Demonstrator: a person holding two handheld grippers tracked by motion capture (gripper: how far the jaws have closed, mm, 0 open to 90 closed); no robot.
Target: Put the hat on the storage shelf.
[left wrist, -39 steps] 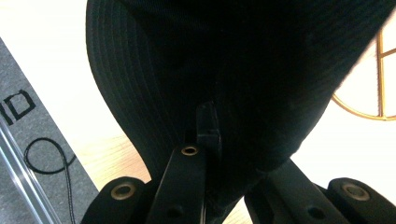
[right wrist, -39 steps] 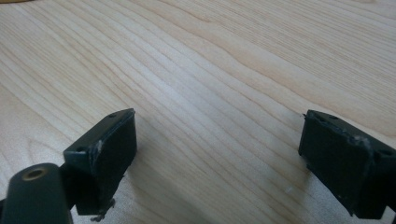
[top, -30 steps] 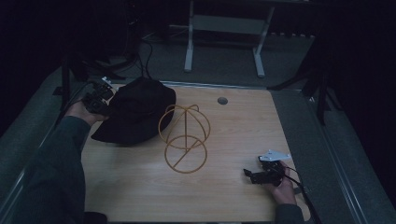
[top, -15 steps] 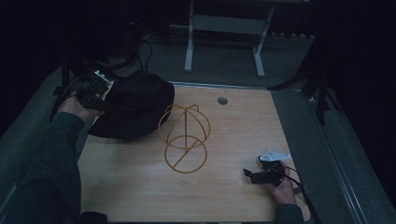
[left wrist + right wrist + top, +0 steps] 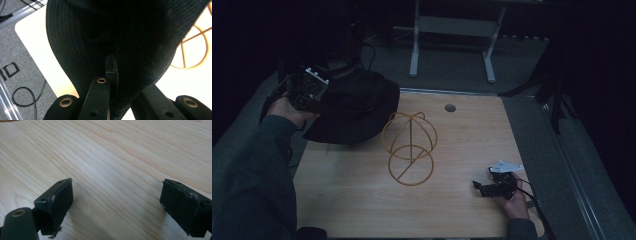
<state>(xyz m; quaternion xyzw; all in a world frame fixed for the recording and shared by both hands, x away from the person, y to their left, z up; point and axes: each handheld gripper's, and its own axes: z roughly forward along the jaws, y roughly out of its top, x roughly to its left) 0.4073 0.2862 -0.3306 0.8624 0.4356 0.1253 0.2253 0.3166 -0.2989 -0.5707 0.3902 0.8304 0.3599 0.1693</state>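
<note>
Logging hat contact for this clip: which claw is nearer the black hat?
Left. The left claw is shut on the black hat at its brim, by the table's far left corner. The right claw rests open on bare wood, beyond the wire stand.

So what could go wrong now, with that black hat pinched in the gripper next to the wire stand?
The left gripper grips the black hat by just its brim edge, so the hat might slip out. The hat hangs close beside the wire stand, so swinging it could knock the light frame over. The right gripper rests open on the table, steadying nothing.
</note>
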